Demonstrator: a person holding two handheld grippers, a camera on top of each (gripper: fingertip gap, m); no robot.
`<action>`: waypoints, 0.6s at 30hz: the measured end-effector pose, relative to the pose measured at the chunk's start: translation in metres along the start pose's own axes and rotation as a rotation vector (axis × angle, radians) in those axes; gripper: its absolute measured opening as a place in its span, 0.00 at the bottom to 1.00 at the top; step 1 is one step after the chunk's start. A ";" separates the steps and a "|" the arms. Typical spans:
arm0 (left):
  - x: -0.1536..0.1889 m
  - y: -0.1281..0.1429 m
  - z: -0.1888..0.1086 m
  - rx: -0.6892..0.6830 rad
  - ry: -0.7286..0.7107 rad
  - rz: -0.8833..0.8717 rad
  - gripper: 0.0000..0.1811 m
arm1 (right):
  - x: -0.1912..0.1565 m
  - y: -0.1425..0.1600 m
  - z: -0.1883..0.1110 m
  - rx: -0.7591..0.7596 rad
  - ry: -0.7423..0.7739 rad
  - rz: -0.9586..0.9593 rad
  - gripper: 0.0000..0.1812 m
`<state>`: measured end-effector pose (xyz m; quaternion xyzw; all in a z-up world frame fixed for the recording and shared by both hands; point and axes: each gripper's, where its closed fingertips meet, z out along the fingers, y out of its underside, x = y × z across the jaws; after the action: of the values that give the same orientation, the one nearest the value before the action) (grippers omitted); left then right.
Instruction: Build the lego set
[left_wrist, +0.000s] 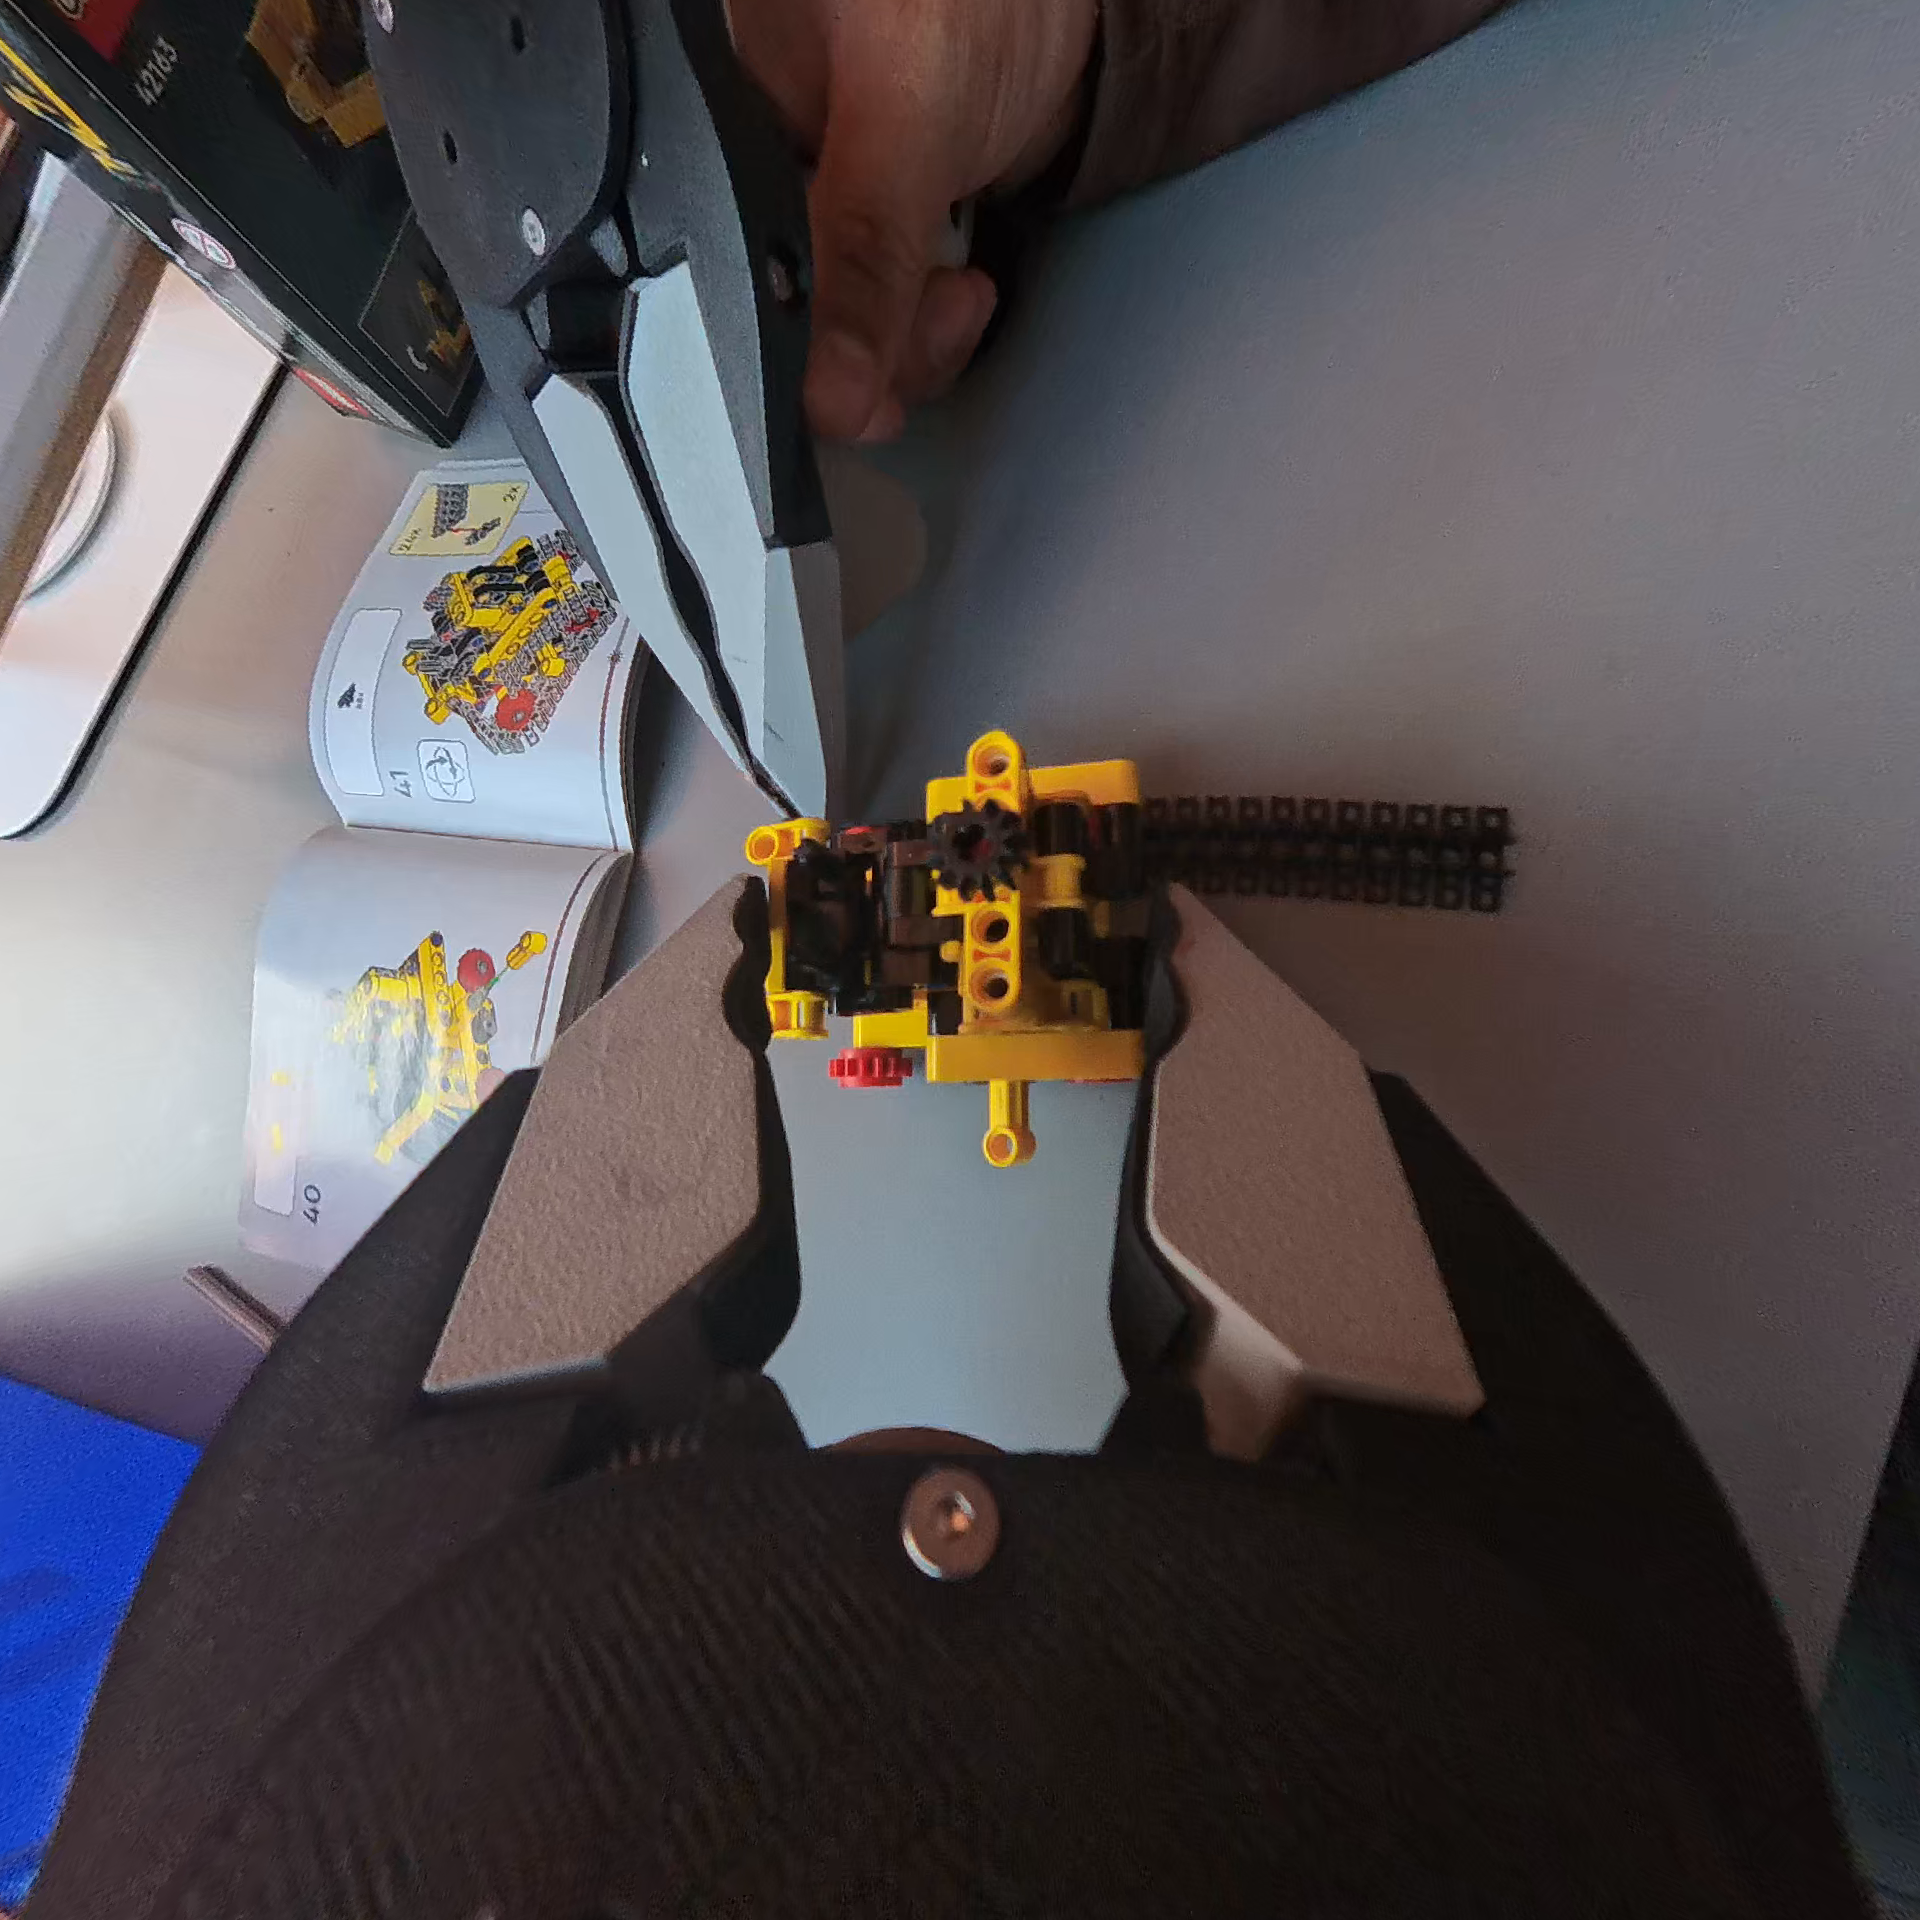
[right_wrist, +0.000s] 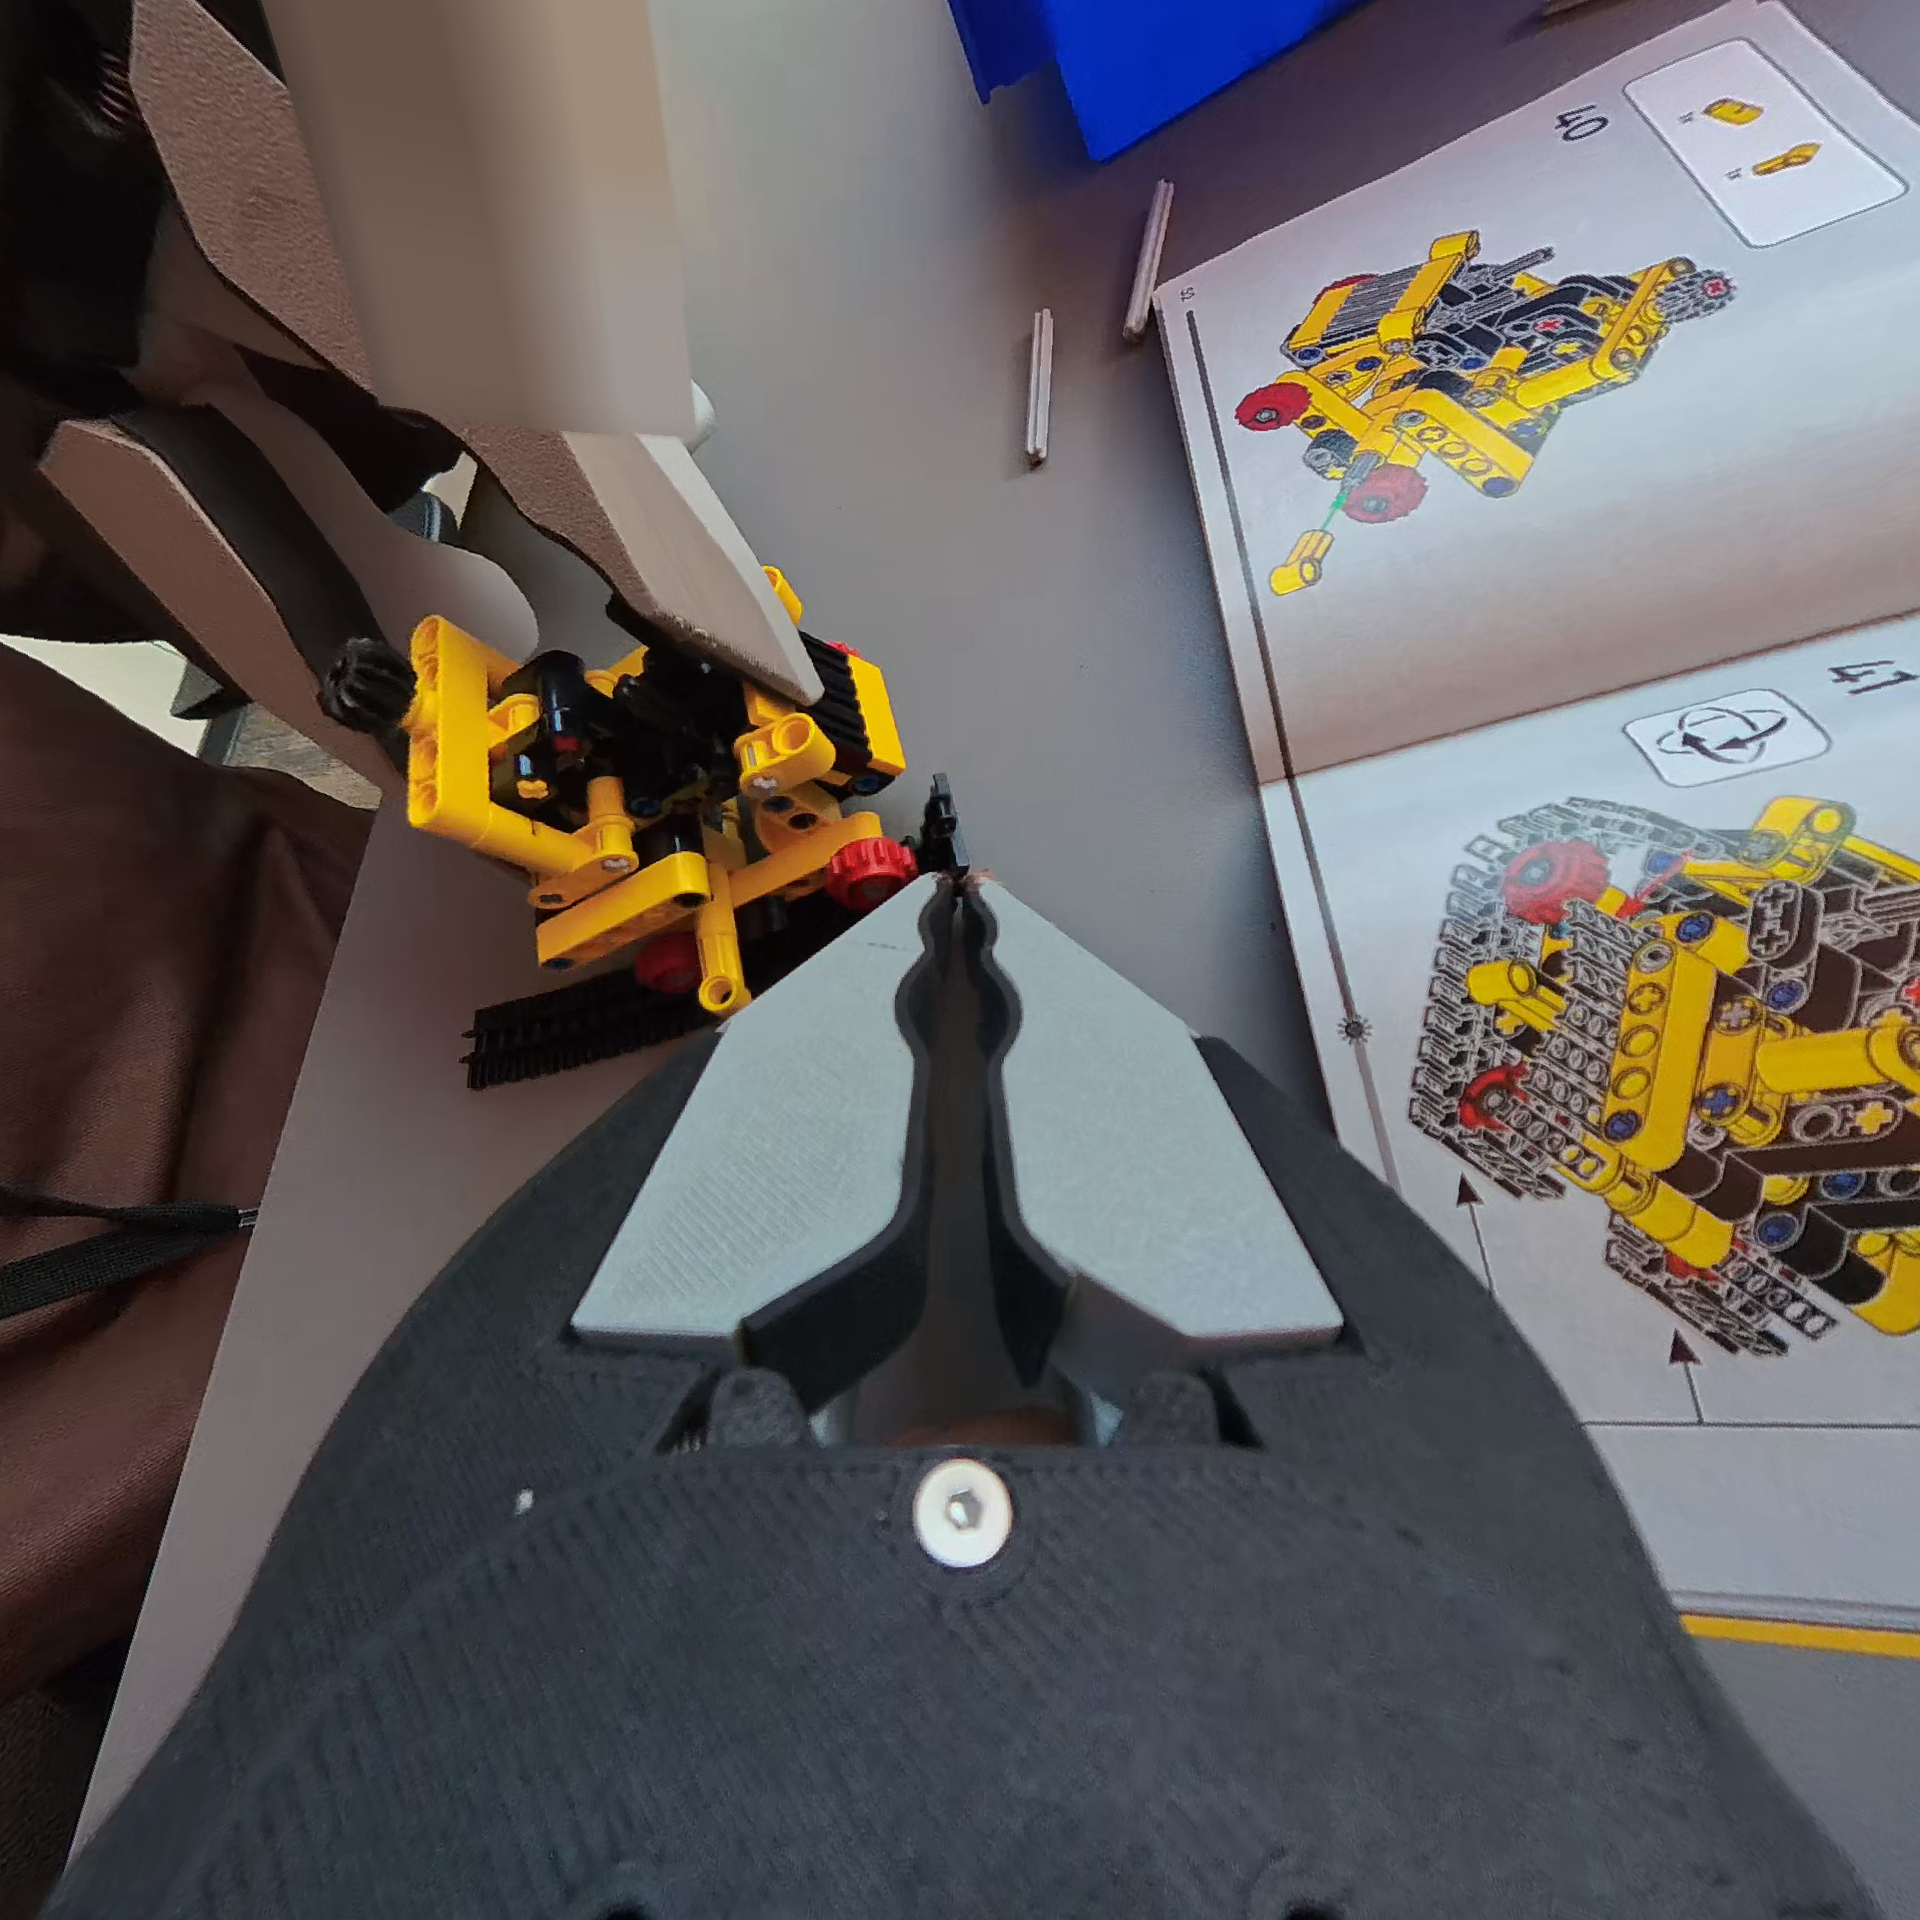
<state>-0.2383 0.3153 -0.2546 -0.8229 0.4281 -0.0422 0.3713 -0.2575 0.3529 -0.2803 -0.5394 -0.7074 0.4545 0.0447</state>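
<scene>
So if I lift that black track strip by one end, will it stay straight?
Probably not. The black track strip looks made of many small links, so it would likely droop. It seems light, and one end sits tucked against the yellow model, so it may snag.

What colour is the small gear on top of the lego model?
Black. The gear sits on a yellow beam of the model, clearest in the left wrist view.

My left gripper (left_wrist: 951, 914) straddles the model (left_wrist: 956, 925) on the table (left_wrist: 1455, 520), near its edge. The track strip (left_wrist: 1340, 857) runs out from the model's far side. My right gripper (right_wrist: 954, 883) meets the model from the booklet (right_wrist: 1610, 727) side.
</scene>
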 end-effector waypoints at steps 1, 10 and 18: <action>0.000 0.001 0.000 -0.002 0.001 -0.002 0.39 | 0.000 0.000 0.000 -0.001 0.001 -0.001 0.00; 0.000 0.005 -0.001 -0.013 0.008 0.007 0.39 | 0.000 0.000 0.000 -0.003 0.002 -0.001 0.00; 0.000 0.006 0.000 -0.042 -0.003 0.025 0.39 | 0.000 0.000 0.000 -0.002 0.004 -0.002 0.00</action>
<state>-0.2422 0.3134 -0.2585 -0.8253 0.4385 -0.0275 0.3549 -0.2574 0.3529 -0.2805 -0.5396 -0.7084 0.4527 0.0459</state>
